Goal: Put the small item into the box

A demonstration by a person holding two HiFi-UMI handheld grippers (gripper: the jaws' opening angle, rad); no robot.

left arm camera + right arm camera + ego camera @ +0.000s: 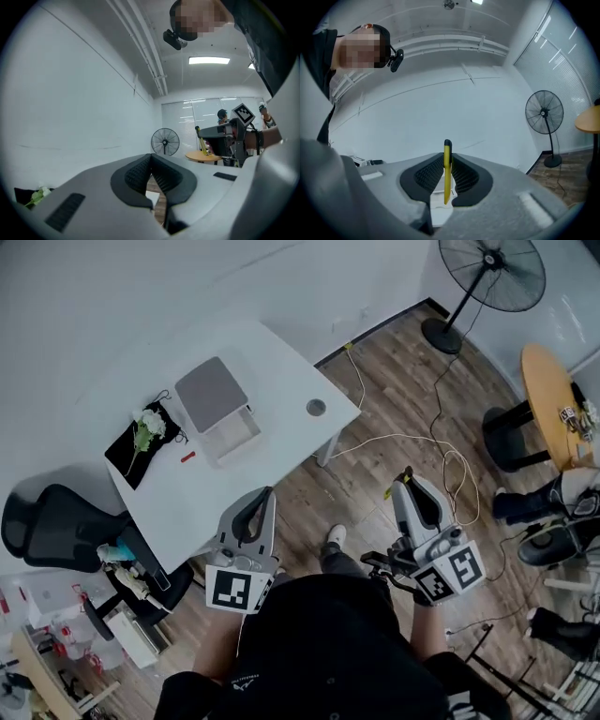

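A box (220, 411) with its grey lid raised stands on the white table (281, 362), and a small red item (187, 457) lies just left of it. Both grippers hang over the floor, in front of the table. My left gripper (268, 493) (151, 171) is shut with nothing between its pads. My right gripper (406, 477) (447, 165) is shut on a thin yellow item with a black tip (447, 171), which stands upright between the pads. The left gripper view also shows that yellow item (201, 139) sticking out of the right gripper.
A black cloth with white flowers (142, 439) lies at the table's left end and a round grey cap (316, 407) near its right corner. A black office chair (52, 526) stands left, a fan (492, 277) and a round wooden table (548, 395) to the right. Cables (441, 451) run across the wooden floor.
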